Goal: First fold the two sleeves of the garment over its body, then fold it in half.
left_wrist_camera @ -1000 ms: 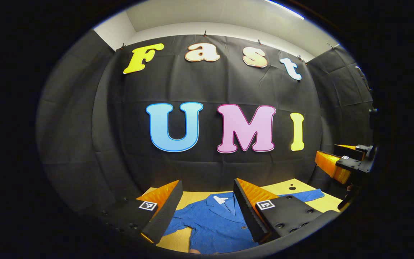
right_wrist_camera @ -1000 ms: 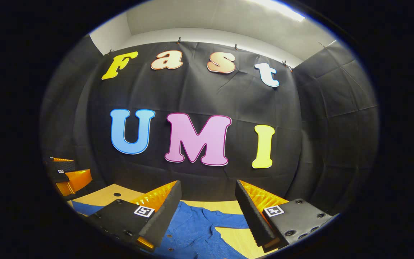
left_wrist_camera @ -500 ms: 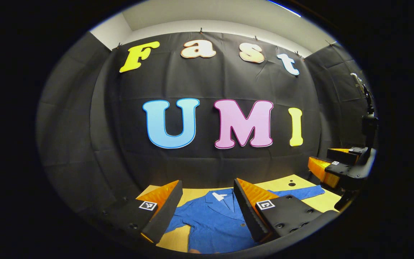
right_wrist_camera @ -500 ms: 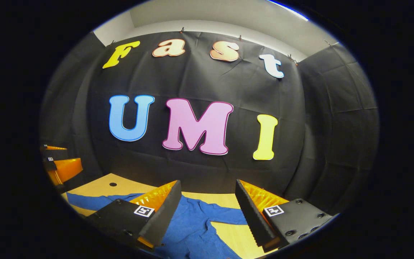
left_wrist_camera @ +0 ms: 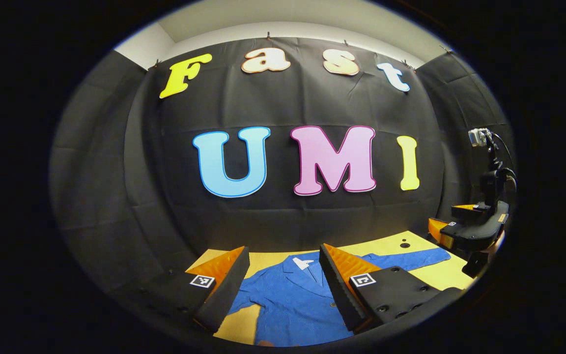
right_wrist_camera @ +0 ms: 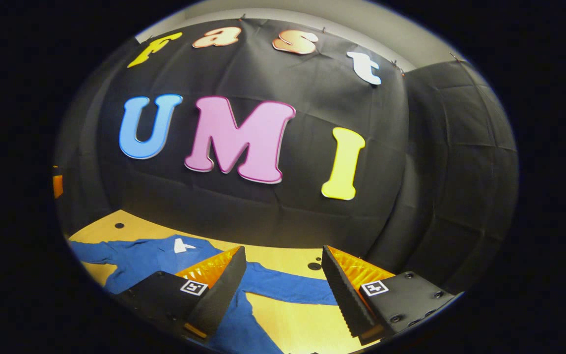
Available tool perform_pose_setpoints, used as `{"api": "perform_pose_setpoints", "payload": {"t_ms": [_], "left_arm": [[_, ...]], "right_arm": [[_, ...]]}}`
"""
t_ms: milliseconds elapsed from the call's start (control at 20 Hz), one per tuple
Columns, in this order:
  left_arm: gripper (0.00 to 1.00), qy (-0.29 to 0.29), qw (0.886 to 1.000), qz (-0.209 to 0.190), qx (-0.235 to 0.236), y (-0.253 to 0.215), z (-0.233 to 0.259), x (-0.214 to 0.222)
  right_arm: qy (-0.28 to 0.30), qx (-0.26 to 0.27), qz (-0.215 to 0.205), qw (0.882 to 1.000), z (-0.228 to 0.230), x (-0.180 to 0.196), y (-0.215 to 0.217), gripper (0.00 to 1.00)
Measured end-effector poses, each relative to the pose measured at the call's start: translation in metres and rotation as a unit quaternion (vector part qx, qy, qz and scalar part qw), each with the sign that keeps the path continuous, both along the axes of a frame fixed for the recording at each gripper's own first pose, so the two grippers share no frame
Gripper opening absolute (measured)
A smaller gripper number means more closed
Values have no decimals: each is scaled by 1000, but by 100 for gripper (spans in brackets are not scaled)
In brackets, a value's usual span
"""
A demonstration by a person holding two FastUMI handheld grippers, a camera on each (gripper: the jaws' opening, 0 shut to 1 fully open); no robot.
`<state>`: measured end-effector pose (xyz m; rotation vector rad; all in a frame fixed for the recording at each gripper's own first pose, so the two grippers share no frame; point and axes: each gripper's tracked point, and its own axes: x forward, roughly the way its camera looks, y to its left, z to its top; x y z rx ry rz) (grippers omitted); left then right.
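1. Looking along the left gripper (left_wrist_camera: 283,280) in the left gripper view: its two fingers stand apart with nothing between them, held above the blue garment (left_wrist_camera: 293,300), which lies face up on the yellow table (left_wrist_camera: 386,250). The collar, with a white tag, points toward the booth wall. One sleeve (left_wrist_camera: 410,259) stretches flat outward toward the right gripper (left_wrist_camera: 460,231), which hangs at that edge of the table (whether its jaws are parted cannot be told from this angle).

2. Looking along the right gripper (right_wrist_camera: 283,285) in the right gripper view: its jaws are open and empty, poised above the right-hand sleeve (right_wrist_camera: 288,289), which lies straight out across the table (right_wrist_camera: 293,324), away from the garment body (right_wrist_camera: 155,255). The far sleeve (right_wrist_camera: 91,248) is likewise spread outward.

3. Progress, as judged from both views: no fold is made. Both sleeves lie extended and neither is gripped, so the first sleeve fold, the second, and the final halving all remain.
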<state>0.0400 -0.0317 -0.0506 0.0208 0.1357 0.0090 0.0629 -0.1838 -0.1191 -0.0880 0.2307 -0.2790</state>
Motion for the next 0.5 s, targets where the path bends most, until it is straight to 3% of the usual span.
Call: {"api": "perform_pose_setpoints", "payload": {"t_ms": [350, 500], "left_arm": [[82, 28, 999, 4, 16, -34, -6, 21], [82, 38, 999, -7, 21, -51, -9, 23]], "right_arm": [[69, 0, -61, 996, -79, 29, -103, 96], [127, 25, -110, 986, -134, 37, -148, 97]]}}
